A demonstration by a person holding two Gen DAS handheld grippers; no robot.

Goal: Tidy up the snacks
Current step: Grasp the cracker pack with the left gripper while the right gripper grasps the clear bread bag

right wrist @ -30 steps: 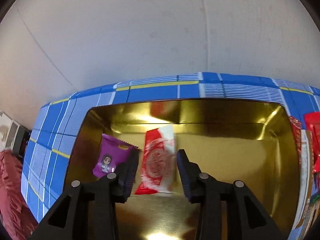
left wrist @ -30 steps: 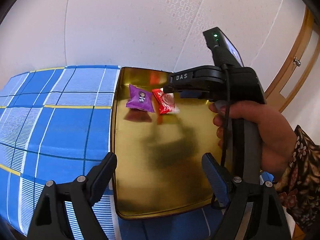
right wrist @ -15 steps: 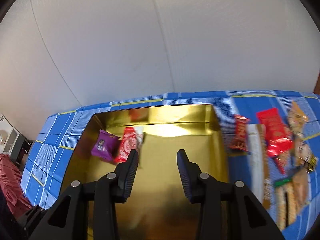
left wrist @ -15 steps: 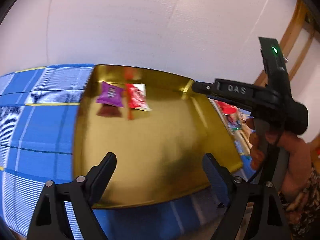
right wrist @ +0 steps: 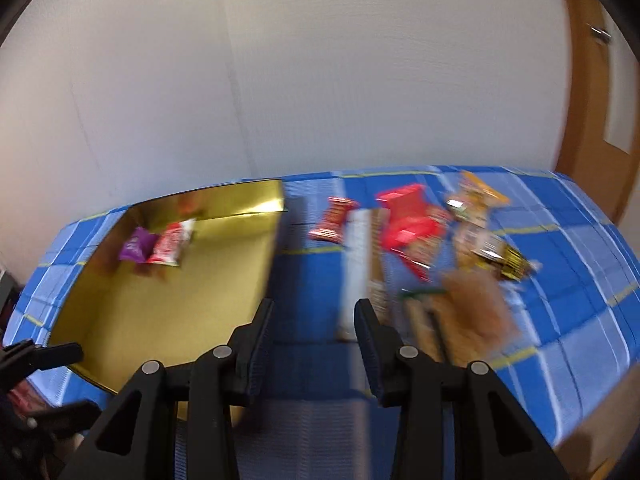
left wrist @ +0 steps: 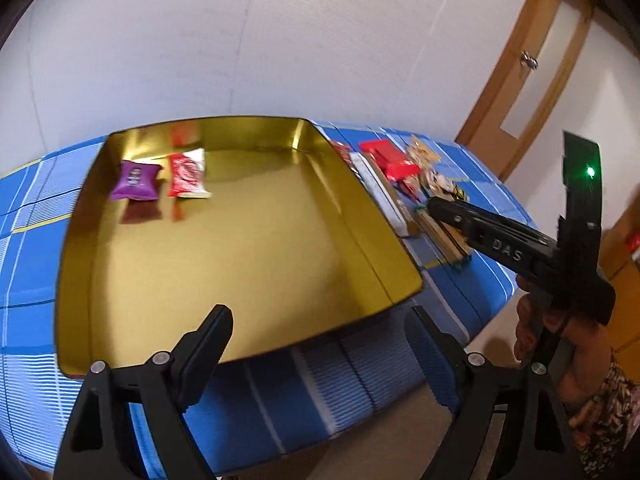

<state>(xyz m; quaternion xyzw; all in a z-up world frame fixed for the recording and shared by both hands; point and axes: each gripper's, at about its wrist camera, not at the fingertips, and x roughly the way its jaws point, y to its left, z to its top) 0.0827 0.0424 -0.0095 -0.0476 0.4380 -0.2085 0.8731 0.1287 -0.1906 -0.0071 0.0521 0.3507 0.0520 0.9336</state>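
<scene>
A gold tin tray (left wrist: 240, 264) lies on the blue checked tablecloth; it also shows in the right wrist view (right wrist: 168, 304). In its far left corner lie a purple snack packet (left wrist: 135, 181) and a red-and-white packet (left wrist: 187, 176), side by side; both show in the right wrist view, purple (right wrist: 136, 245) and red (right wrist: 170, 242). A pile of loose snacks (right wrist: 432, 248) lies right of the tray. My left gripper (left wrist: 318, 350) is open and empty over the tray's near edge. My right gripper (right wrist: 314, 330) is open and empty above the cloth between tray and pile.
The table's near edge runs just below both grippers. A white wall stands behind the table and a wooden door (left wrist: 532, 80) at the right. The right gripper's body and the hand holding it (left wrist: 560, 272) show at the right of the left wrist view.
My right gripper has let go of the red-and-white packet in the tray and pulled back to the right, toward the snack pile. My left gripper has swung right and drawn back.
</scene>
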